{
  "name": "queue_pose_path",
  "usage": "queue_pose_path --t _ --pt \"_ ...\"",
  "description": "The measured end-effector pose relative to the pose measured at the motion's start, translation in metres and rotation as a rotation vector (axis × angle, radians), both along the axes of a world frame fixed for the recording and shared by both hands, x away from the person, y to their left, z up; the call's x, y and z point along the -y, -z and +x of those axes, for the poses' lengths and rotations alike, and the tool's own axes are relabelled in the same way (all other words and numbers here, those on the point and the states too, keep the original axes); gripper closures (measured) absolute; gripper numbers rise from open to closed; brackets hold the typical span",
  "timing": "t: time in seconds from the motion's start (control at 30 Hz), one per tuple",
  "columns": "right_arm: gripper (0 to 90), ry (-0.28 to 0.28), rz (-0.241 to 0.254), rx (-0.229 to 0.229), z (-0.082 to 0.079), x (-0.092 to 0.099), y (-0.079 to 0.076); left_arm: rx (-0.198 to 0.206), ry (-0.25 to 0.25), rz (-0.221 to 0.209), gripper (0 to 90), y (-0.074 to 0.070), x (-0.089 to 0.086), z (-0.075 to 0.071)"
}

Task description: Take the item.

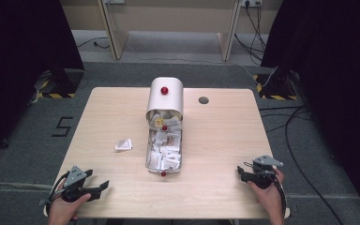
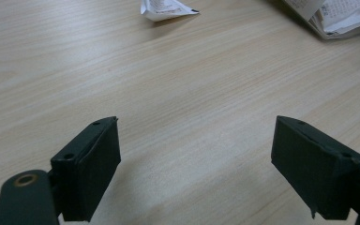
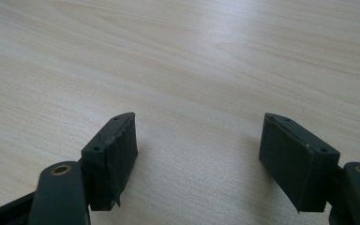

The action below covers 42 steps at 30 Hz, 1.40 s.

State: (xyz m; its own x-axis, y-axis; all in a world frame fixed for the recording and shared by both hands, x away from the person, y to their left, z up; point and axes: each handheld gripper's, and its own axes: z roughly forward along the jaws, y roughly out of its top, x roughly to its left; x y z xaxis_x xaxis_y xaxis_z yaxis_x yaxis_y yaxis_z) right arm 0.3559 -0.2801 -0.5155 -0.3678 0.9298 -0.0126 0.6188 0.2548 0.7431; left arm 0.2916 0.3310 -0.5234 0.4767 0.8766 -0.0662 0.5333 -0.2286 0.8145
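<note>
Centrally, open metal box brims with paper packets.

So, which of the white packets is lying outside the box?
The single packet on the bare table, left of the box. All other packets are piled inside the box.

Even, soft overhead light fills the scene, bright on the pale wooden table and falling away to near-black curtains at both sides. The rounded silver metal box carries a mild sheen. In both gripper views, faint diffuse shadows sit beneath the jaws, which look slightly soft, and a glare washes the woodgrain.
</note>
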Motion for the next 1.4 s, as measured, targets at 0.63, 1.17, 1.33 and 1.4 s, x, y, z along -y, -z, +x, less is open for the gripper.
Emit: queue_pose_path --t 0.63,1.17,1.33,1.4 --pt "28.7 0.000 -0.001 0.000 0.000 0.000 0.000 -0.011 -0.034 0.007 15.4 0.009 -0.015 -0.024" --pt "28.8 -0.001 -0.001 0.001 0.000 0.000 0.000 0.044 -0.038 0.019 14.6 0.016 -0.011 -0.047" --pt "28.9 -0.001 -0.002 0.002 0.000 0.000 0.000 0.056 -0.046 0.013 14.3 0.018 -0.010 -0.050" --pt "28.9 -0.001 -0.002 0.002 0.000 0.000 0.000 0.056 -0.045 0.013 14.2 0.018 -0.010 -0.050"
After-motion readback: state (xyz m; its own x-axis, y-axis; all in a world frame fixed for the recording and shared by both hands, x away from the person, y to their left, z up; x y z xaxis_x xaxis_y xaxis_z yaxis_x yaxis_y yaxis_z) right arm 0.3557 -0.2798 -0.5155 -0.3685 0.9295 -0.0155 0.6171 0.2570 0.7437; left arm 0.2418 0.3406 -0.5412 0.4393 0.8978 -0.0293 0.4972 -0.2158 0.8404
